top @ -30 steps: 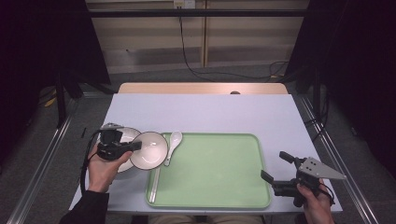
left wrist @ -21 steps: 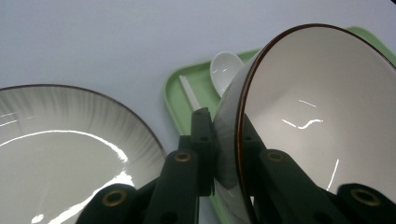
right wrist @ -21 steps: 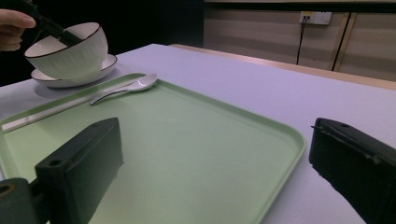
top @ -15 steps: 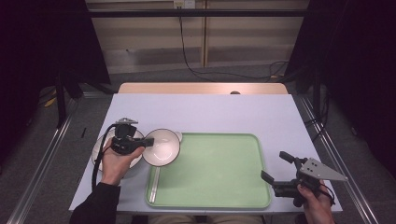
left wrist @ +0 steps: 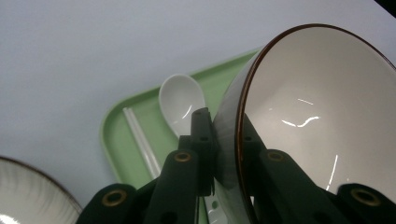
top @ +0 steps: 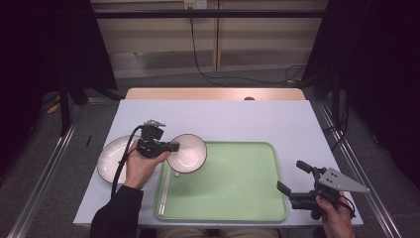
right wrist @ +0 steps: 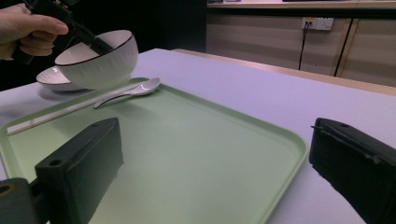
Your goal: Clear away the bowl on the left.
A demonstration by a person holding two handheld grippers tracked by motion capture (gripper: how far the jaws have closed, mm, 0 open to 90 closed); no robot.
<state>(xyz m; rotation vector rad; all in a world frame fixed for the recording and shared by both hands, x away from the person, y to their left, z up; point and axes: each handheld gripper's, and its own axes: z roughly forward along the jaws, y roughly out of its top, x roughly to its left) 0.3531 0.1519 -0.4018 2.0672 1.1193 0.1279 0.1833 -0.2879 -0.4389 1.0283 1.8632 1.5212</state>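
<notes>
At the bench's left side, we see a plate lying on the bare surface, just beside the tray. Next to it, our left gripper is clenched on the bowl, its jaws pinching the rim, one inside and one outside the wall, as the left gripper view shows. We hold the bowl clear of the surface, over the tray's near-left corner region, tilted a little in the high view. Under and just past the bowl, a spoon rests on the tray with its scoop near the tray's far edge; the left gripper view shows that scoop beside the bowl's wall. A long white stick, perhaps a chopstick, lies along the tray's left edge, close to the spoon. Most of the tray's green floor lies between our two hands. At the far right, near the bench's front corner, our right gripper is released, jaws well apart with nothing between them, pointing toward the tray.
</notes>
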